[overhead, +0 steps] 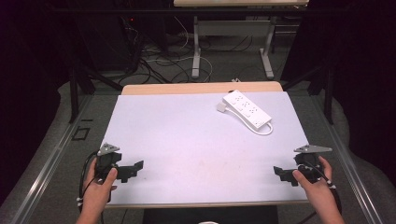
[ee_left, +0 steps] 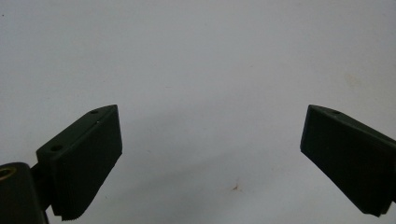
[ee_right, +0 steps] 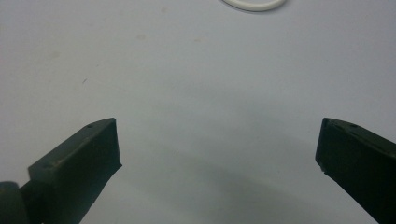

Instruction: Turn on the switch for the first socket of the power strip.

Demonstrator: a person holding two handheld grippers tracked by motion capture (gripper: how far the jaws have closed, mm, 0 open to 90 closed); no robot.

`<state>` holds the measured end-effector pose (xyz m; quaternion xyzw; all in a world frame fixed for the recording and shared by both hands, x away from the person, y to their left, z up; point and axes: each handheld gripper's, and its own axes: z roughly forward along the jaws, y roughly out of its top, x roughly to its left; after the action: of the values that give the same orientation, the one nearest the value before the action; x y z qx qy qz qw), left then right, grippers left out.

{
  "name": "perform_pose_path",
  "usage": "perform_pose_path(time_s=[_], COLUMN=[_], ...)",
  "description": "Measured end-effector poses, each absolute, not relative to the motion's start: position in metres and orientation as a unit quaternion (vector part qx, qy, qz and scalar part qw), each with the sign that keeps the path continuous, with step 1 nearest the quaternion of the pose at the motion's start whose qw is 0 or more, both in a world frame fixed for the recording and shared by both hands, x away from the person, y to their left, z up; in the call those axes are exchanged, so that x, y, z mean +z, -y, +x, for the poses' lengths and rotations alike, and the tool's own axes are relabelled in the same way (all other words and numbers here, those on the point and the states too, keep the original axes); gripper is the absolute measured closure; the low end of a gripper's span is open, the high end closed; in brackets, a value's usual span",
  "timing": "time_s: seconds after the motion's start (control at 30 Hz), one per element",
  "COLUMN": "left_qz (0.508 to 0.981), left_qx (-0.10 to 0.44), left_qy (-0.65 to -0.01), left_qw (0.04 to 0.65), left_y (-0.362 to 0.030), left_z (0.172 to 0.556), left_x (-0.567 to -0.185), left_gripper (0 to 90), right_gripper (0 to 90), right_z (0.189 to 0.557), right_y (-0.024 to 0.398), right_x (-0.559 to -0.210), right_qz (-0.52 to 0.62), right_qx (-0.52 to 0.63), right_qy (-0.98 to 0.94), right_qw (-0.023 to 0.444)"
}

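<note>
From the high view: white power strip (overhead: 246, 110) lying diagonally on the far right part of the white table mat (overhead: 187, 140), its white cord (overhead: 264, 129) looped at the near end, a small white plug (overhead: 221, 107) touching its left side. Left gripper (overhead: 136, 167) held low over the near left corner of the mat, right gripper (overhead: 279, 171) over the near right corner, both pointing inward, well apart from the strip. From the left gripper view: two black jaws spread wide, nothing between them, bare mat beneath with a few faint stains. From the right gripper view: jaws likewise spread wide and empty, a curve of the white cord (ee_right: 254, 5) at the top edge.
</note>
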<state>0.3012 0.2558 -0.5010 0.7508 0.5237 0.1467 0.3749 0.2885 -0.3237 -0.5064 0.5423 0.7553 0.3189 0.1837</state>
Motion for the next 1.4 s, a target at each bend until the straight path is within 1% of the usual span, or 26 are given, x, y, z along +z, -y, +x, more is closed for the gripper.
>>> perform_pose_path(time_s=[0.53,0.7,0.97,1.4], left_qz=[0.74,0.74,0.744,0.735], left_qx=[0.152,0.149,0.15,0.159], left_qy=[-0.532,-0.533,-0.532,-0.543], left_qw=[0.383,0.381,0.375,0.375], left_y=[-0.259,-0.259,-0.259,-0.26], left_z=[0.301,0.301,0.302,0.301], left_x=[-0.499,-0.498,-0.497,-0.497], left_gripper=[8.0,9.1,11.6,14.2], right_gripper=[0.0,0.0,0.0,0.1], right_z=[0.301,0.305,0.32,0.341], right_y=[0.317,0.317,0.315,0.306], right_x=[-0.509,-0.504,-0.493,-0.483], right_qz=[0.553,0.549,0.546,0.534], right_qx=[0.308,0.312,0.308,0.295], right_qy=[-0.756,-0.757,-0.762,-0.775], right_qw=[0.17,0.17,0.161,0.161])
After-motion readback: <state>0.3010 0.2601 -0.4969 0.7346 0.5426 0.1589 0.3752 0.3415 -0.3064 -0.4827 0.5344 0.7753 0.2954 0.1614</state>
